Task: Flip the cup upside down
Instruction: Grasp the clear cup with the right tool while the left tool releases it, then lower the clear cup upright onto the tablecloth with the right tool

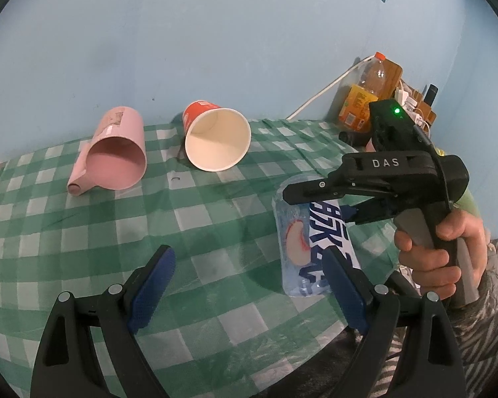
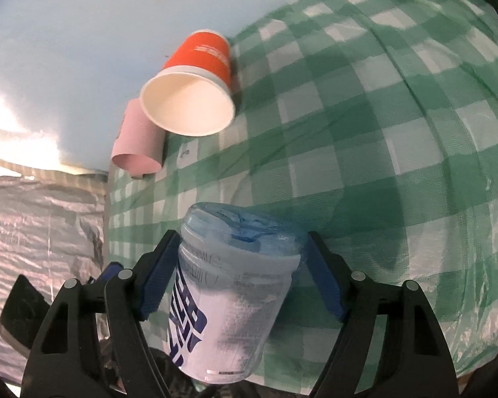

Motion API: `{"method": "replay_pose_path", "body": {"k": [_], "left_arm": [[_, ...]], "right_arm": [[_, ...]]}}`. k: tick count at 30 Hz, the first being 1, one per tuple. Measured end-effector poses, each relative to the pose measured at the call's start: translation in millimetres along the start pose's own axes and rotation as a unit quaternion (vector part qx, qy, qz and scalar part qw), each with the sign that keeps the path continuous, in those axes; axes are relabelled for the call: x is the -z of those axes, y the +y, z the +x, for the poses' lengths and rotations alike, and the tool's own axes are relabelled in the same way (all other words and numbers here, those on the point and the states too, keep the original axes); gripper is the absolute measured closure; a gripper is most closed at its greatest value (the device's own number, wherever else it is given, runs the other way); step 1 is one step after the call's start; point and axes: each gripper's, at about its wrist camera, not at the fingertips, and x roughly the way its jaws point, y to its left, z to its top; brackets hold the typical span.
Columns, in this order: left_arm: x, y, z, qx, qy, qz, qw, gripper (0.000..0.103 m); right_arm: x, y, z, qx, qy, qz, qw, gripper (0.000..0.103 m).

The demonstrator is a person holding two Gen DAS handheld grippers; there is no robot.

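A clear plastic cup with blue lettering and a peach picture [image 1: 302, 242] is held above the green checked tablecloth [image 1: 149, 219], its base up and its mouth down. My right gripper [image 1: 318, 204] is shut on it near the base. In the right wrist view the cup [image 2: 229, 301] fills the space between the blue pads [image 2: 157, 285], base pointing away from the camera. My left gripper [image 1: 249, 285] is open and empty, low over the cloth just left of the cup.
A red paper cup [image 1: 215, 139] and a pink mug [image 1: 116, 152] lie on their sides at the back of the table. An orange-capped bottle [image 1: 365, 93] and cables stand at the back right. The table's left edge drops to a grey floor [image 2: 43, 232].
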Motion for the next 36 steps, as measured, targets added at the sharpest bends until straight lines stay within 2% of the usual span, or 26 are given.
{"method": "replay_pose_path", "body": {"k": [5, 8, 10, 14, 18, 19, 20, 27, 28, 30, 36], "left_arm": [[0, 4, -7, 0.002, -0.009, -0.009, 0.9999, 0.012], [1, 11, -11, 0.002, -0.015, -0.021, 0.9997, 0.012], [1, 15, -13, 0.0, -0.018, -0.03, 0.9994, 0.012], [2, 23, -15, 0.001, -0.022, -0.044, 0.9988, 0.012], [4, 28, -17, -0.006, -0.029, -0.049, 0.9984, 0.012], [5, 29, -18, -0.008, -0.031, -0.051, 0.9982, 0.012], [5, 31, -18, -0.009, -0.031, -0.052, 0.9981, 0.012], [7, 34, -16, -0.015, -0.03, -0.055, 0.9979, 0.012], [8, 34, -16, -0.016, -0.03, -0.054, 0.9979, 0.012], [8, 34, -16, -0.016, -0.03, -0.053, 0.998, 0.012], [9, 34, -14, -0.026, -0.031, -0.051, 0.9979, 0.012]], "right_arm": [[7, 17, -14, -0.004, -0.044, -0.054, 0.998, 0.027], [16, 40, -28, 0.023, -0.097, -0.122, 0.987, 0.027], [24, 56, -34, 0.055, -0.139, -0.17, 0.974, 0.027], [42, 82, -42, 0.125, -0.217, -0.25, 0.935, 0.027], [62, 102, -40, 0.202, -0.289, -0.321, 0.879, 0.027], [66, 105, -39, 0.211, -0.297, -0.332, 0.87, 0.027], [69, 107, -37, 0.219, -0.305, -0.342, 0.861, 0.027], [82, 116, -19, 0.267, -0.332, -0.379, 0.821, 0.027], [84, 118, -15, 0.273, -0.333, -0.385, 0.817, 0.027], [86, 118, -9, 0.275, -0.328, -0.39, 0.816, 0.027], [83, 107, 1, 0.265, -0.314, -0.374, 0.831, 0.027]]}}
